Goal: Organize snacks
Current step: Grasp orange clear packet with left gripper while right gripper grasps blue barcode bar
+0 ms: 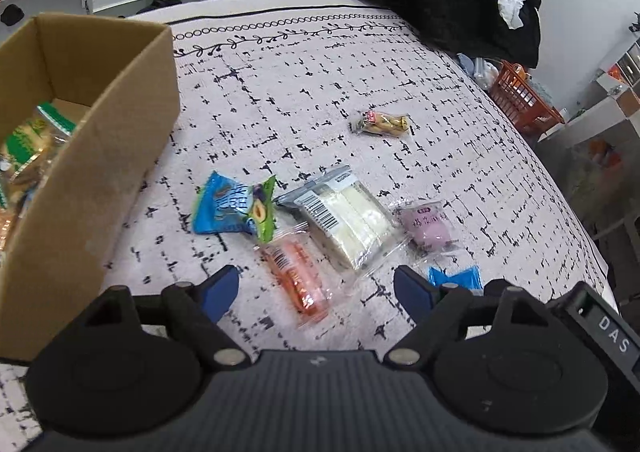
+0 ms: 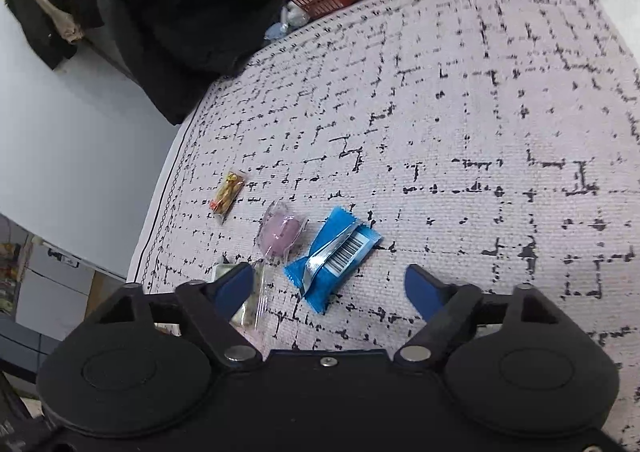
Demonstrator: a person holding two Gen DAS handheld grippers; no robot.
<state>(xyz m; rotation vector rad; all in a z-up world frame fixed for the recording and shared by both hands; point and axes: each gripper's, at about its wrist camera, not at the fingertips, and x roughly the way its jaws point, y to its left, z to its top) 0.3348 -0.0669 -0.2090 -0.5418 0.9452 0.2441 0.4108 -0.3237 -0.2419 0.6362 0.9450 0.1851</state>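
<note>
Snacks lie scattered on the patterned cloth (image 1: 320, 63): an orange packet (image 1: 298, 278) sits just ahead of the left gripper (image 1: 316, 290), between its spread blue fingers. The right gripper (image 2: 334, 288), also spread wide, hangs above a blue packet (image 2: 332, 258) beside a purple sweet (image 2: 279, 234).

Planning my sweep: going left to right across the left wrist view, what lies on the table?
Cardboard box → blue-green packet → orange packet → white wafer pack → purple mochi packet.

The cardboard box (image 1: 92, 155) is cut off at left, its packets (image 1: 32, 139) blurred.
</note>
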